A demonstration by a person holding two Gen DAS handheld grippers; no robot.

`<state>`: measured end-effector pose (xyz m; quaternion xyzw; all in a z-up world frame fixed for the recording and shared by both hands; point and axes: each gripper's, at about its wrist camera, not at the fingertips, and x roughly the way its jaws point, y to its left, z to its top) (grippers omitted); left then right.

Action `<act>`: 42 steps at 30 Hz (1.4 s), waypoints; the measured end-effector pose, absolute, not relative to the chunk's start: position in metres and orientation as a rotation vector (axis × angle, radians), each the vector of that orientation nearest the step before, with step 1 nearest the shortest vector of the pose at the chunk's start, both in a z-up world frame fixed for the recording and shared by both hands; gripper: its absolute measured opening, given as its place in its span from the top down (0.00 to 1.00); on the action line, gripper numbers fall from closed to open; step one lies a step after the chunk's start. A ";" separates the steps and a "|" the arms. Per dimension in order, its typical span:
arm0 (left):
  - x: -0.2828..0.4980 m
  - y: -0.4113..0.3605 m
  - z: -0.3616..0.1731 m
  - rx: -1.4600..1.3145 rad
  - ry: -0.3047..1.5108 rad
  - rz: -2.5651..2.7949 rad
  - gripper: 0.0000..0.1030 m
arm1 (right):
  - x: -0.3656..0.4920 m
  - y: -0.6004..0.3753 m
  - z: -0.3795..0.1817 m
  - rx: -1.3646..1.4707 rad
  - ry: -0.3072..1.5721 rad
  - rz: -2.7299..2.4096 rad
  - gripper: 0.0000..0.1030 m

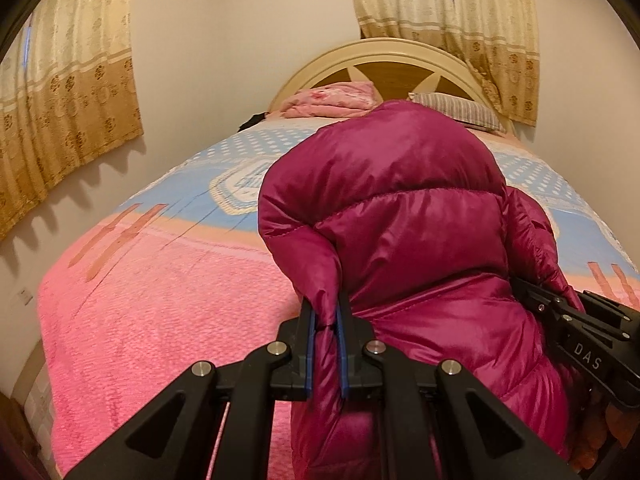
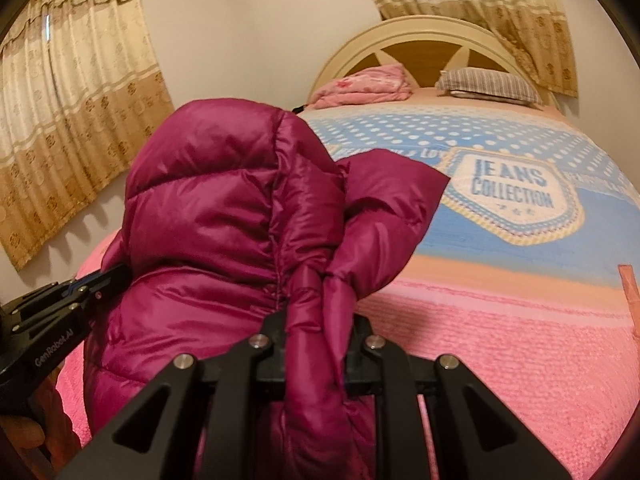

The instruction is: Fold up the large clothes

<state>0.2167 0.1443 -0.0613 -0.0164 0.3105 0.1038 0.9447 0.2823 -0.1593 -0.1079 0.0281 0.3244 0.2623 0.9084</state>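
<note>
A shiny magenta puffer jacket [image 1: 404, 216] hangs bunched between both grippers above the pink end of the bed [image 1: 160, 312]. My left gripper [image 1: 325, 312] is shut on a thin fold at the jacket's left edge, its blue pads squeezing the fabric. The right gripper [image 1: 532, 300] shows at the jacket's right side in the same view. In the right wrist view my right gripper [image 2: 320, 320] is shut on a thick puffy fold of the jacket [image 2: 224, 208], which hides its fingertips. The left gripper [image 2: 100, 280] holds the jacket's far left edge there.
The bed's blanket [image 2: 520, 320] is pink near me and blue with white dots and a "JEANS COLLECTION" badge [image 2: 512, 192] farther on. A folded pink quilt [image 2: 364, 84] and a striped pillow [image 2: 488, 80] lie at the cream headboard [image 2: 424, 32]. Beige curtains [image 1: 68, 92] hang on both walls.
</note>
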 end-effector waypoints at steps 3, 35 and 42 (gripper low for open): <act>0.216 0.154 -0.066 -0.046 0.644 0.229 0.92 | 0.284 -0.148 -0.109 0.044 0.675 0.561 0.83; 0.233 0.201 -0.122 -0.077 0.754 0.312 0.82 | 0.299 -0.099 -0.144 0.025 0.779 0.615 0.82; 0.239 0.200 -0.136 -0.066 0.764 0.343 0.61 | 0.303 -0.103 -0.154 0.041 0.811 0.603 0.75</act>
